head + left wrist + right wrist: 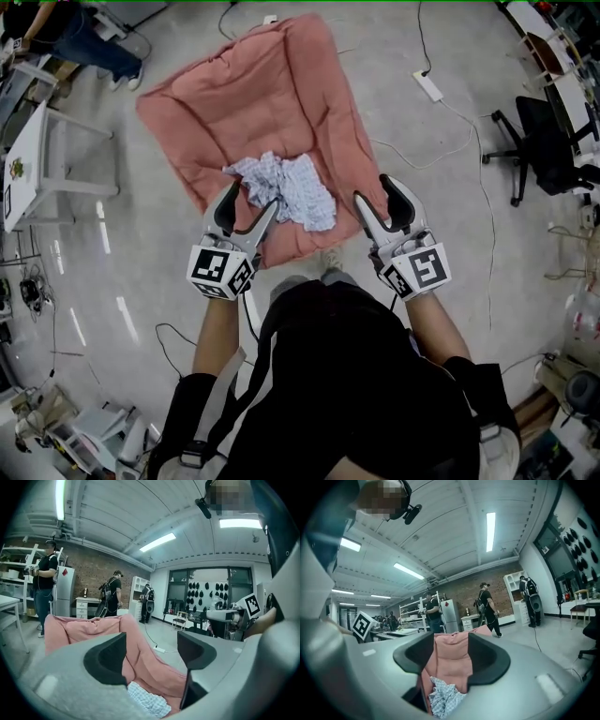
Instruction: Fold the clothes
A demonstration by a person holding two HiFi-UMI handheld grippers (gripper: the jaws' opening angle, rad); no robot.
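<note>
Left tongs (251, 199) and right tongs (375, 192) both hang released and empty over the near edge of the mat (253, 94). Between them, on that edge, lies the checked cloth (286, 187), thin and crumpled. The mat is pink, puffy and quilted.

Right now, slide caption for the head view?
Both open, left gripper and right gripper hover near a crumpled blue-checked garment on a salmon-pink padded mat.

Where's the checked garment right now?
Head view: the checked garment lies crumpled on the near edge of the pink quilt, just ahead of the left gripper, with the right gripper to its right.
</note>
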